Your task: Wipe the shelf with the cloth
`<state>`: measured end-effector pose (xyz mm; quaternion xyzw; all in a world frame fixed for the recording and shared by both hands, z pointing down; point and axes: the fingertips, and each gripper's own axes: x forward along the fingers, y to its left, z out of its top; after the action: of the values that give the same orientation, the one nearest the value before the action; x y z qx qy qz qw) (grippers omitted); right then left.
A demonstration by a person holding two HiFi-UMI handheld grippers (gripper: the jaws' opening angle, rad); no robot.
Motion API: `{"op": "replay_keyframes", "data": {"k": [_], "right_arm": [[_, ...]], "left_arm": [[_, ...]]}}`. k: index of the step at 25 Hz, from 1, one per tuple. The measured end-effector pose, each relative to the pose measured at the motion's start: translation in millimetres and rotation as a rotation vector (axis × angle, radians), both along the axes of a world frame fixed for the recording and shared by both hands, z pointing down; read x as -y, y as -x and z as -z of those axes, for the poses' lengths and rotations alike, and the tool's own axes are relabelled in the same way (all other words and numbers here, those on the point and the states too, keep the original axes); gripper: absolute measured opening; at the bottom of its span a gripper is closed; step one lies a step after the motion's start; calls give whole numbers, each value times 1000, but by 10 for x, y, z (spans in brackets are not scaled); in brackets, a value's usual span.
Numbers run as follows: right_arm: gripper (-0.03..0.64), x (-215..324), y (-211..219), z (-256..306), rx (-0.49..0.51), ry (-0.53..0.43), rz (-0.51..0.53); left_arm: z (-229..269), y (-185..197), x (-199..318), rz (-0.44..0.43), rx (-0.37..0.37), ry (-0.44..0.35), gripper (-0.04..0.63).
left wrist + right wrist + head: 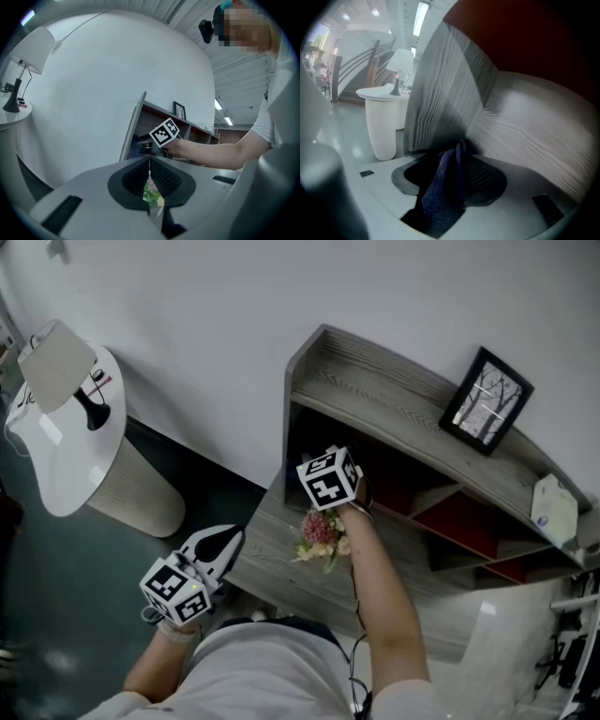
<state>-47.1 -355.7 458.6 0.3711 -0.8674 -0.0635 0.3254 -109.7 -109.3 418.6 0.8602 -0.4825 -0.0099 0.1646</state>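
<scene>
Home-like room: shelf [394,399], picture frame [486,401], table lamp [58,362].

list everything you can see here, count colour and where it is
shelf unit: 1, grey wood, red back panels, against wall
picture frame: 1, black, shelf top
small object: 1, white, shelf top, right end
flowers: 1 bunch, pink-green, lower board
side table: 1, white, left of shelf
lamp: 1, white shade, on side table
cloth: 1, dark blue, between right gripper jaws
left gripper: 1, white, jaws together, beside shelf
right gripper: 1, white, open, inside shelf

Dim, greyish light overall; both gripper views bulge fisheye-style, with dark, blurred edges.
</scene>
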Motion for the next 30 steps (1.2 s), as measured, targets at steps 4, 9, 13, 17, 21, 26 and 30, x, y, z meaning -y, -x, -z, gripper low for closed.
{"op": "replay_keyframes", "data": {"k": [4, 9, 13, 17, 21, 26, 30], "right_arm": [[159, 60, 47, -99, 30, 59, -12], [118, 44, 65, -82, -51, 15, -17], [100, 31, -67, -68, -54, -18, -64], [96, 45, -283, -80, -60, -15, -116], [94, 23, -539, -82, -45, -13, -165], [94, -6, -899, -87, -51, -4, -232], [94, -36, -1253, -79, -73, -24, -322]], "left_arm": [[-29, 94, -26, 24, -4, 10, 17], [-81, 150, -37, 43, -22, 25, 17], [-131, 122, -51, 38, -32, 37, 17], [-194, 54, -70, 24, -38, 51, 17], [-215, -10, -74, 7, -45, 56, 17], [-229, -69, -68, -16, -49, 59, 17], [-253, -148, -69, -43, -47, 68, 17]]}}
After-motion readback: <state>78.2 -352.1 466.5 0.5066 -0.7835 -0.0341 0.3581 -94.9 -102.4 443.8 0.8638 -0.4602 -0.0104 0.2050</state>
